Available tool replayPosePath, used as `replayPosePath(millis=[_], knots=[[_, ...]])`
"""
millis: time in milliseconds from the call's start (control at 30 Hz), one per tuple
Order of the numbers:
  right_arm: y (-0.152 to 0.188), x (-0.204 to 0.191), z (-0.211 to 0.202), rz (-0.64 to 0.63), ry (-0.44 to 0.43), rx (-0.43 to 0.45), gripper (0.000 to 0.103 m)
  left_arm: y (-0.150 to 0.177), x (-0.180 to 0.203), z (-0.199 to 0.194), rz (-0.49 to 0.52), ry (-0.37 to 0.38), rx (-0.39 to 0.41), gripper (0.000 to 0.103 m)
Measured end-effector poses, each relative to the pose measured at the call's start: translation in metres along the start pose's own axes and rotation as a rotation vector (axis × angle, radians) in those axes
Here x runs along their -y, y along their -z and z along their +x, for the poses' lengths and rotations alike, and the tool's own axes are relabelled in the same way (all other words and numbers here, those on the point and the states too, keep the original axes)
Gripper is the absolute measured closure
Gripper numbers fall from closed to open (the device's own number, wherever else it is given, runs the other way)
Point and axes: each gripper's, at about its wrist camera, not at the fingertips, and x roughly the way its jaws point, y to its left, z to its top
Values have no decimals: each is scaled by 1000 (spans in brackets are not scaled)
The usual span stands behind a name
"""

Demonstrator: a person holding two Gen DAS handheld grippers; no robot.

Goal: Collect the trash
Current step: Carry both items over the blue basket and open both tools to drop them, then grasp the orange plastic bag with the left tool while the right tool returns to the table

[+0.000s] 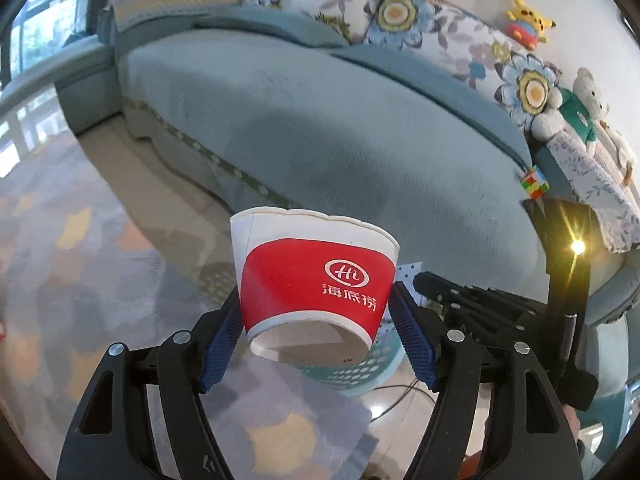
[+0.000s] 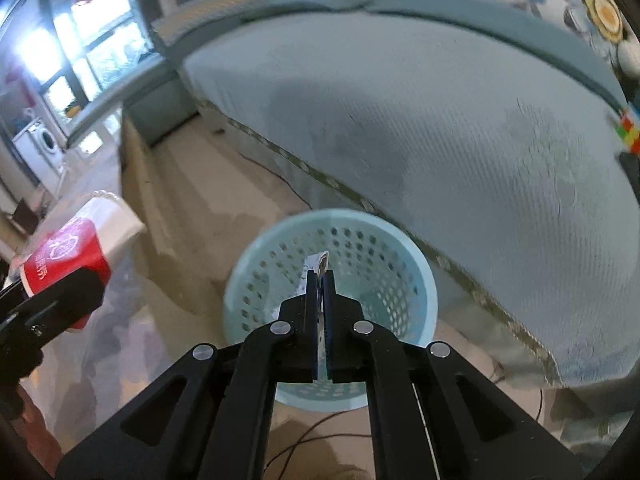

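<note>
A pale tiled floor is seen, with a patterned rug [image 1: 80,248] spread to the left of a light blue perforated basket [image 2: 400,248] that stands on the floor just before the long teal sofa [image 1: 340,128]. Flowered cushions [image 1: 396,12] and plush toys [image 1: 526,16] are ranged along the sofa back, and a coloured puzzle cube [image 1: 534,182] lies at the seat's far right end. A bright window [image 2: 80,40] and a washing machine [image 2: 44,144] are seen far left of the basket.

The left gripper [image 1: 316,320] is tilted downward, to the left of the basket in the right wrist view, and a red and white paper cup [image 1: 316,276] is clamped between its blue pads [image 1: 412,340], base toward the camera. The right gripper [image 2: 320,300] is pointed steeply down over the basket mouth, its jaws pressed together on a thin scrap of paper [image 2: 316,262] that sticks out above the tips.

The basket is mostly hidden behind the cup in the left wrist view. The scrap's print cannot be made out, and the sofa edges are blurred.
</note>
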Motion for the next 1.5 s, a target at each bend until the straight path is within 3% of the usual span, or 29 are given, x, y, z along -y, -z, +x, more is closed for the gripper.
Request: replayPosePath(millis=[133,367,500,633,833,1033,1333,1500], knots=[[0,14,12,23,12,-40,93,-1,1,14,-5,0,-31,28],[-1,19,6,50,1,-2,56,2,-10,5,-28,0,-3,24],[0,4,-4,-1,-24,38,55,0,-13,-14,-20,-7,38,24],[1,-15,-26,-63,-65,139,55,5,-22,-52,-28,-20,115,24],[14,-53,-56,-204,-88,261,55,29,-52,-127,-92,-85,244,24],[37,-106,-78,-339,-145,308,55,67,-93,-210,-189,-244,353,23],[79,-219,-114,-515,-419,232,46,141,-171,-322,-390,-567,440,11],[104,-290,-116,-592,-537,166,24,184,-224,-362,-523,-721,437,10]])
